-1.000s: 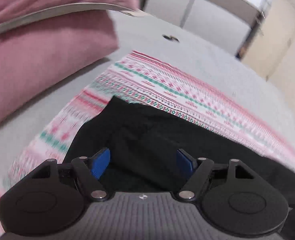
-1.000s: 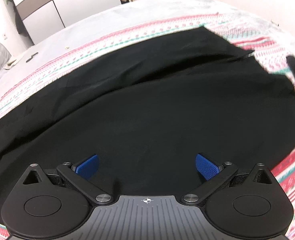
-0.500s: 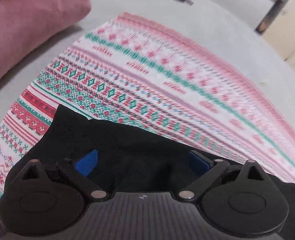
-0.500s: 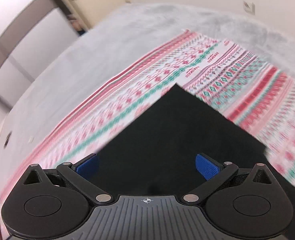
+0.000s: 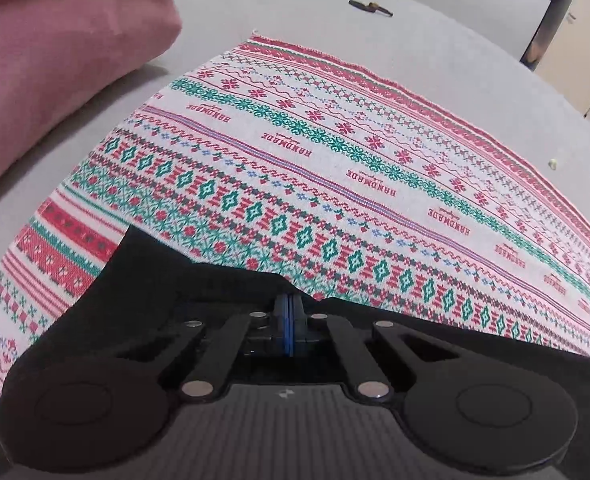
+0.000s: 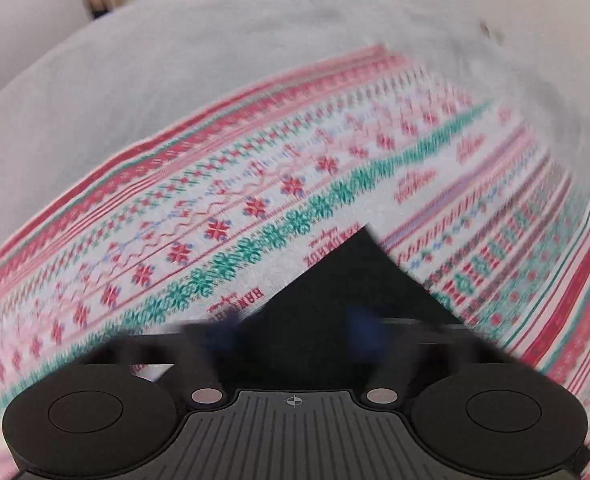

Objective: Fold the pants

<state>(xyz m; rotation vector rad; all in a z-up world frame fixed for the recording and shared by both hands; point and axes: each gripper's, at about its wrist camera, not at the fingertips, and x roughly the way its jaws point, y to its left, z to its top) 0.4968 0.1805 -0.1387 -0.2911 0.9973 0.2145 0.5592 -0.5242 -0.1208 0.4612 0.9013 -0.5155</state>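
- left tool (image 5: 289,320) has just been closing and now its blue pads (image 5: 283,316) sit pressed together right at the edge of the black pants (image 5: 155,276), so it looks clenched on that hem, fabric bunched up around the tips
- the pants are spread on a red, green and white patterned cloth (image 5: 335,152) with "HANDMADE" woven in rows, and that cloth lies on a grey bed (image 5: 255,8)
- in the left wrist view the black fabric fills the bottom of the shot, one corner poking out to the left over the red stripe of the cloth
- pink pillow (image 5: 55,48) sits up in the top left on the bed, well apart from the pants
- small dark object (image 5: 369,6) lies far back on the bed, can't tell what it is
- right wrist view is super blurry: right tool (image 6: 295,328) has also just been closing, with a pointed corner of the pants (image 6: 359,276) between its blue pads (image 6: 223,330)
- the pads still show a gap in that smeared frame, so I honestly can't tell if they're already pinching the fabric or not
- that pants corner points away from the tool over the cloth
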